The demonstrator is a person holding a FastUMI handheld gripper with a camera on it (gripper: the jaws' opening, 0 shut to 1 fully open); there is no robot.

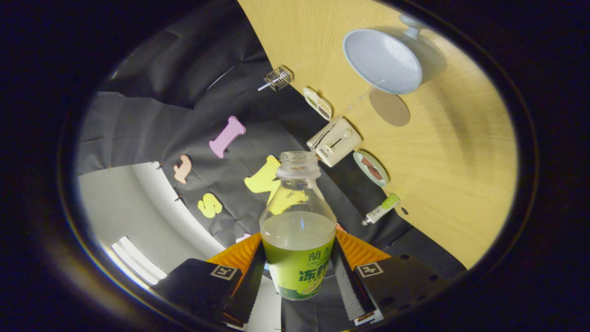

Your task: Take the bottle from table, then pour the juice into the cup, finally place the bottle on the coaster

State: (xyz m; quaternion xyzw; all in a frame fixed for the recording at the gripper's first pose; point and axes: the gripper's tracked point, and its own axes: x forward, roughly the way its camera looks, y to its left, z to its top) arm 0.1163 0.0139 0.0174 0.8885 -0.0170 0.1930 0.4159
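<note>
The claw [298, 272] is rolled hard sideways, both fingers pressed on the labelled body of the uncapped bottle [297, 230]. A thin stream runs from its mouth toward the cup [382, 62] on the tilted wooden surface [461, 161], beside the round coaster [390, 108].

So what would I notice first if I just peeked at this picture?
First the clear bottle with no cap and a green label, clamped between the gripper fingers and tipped over, with a thin stream of juice running from its mouth. Beyond it on the yellow wooden table sits the big pale blue cup, and next to the cup is the round brown coaster.
</note>
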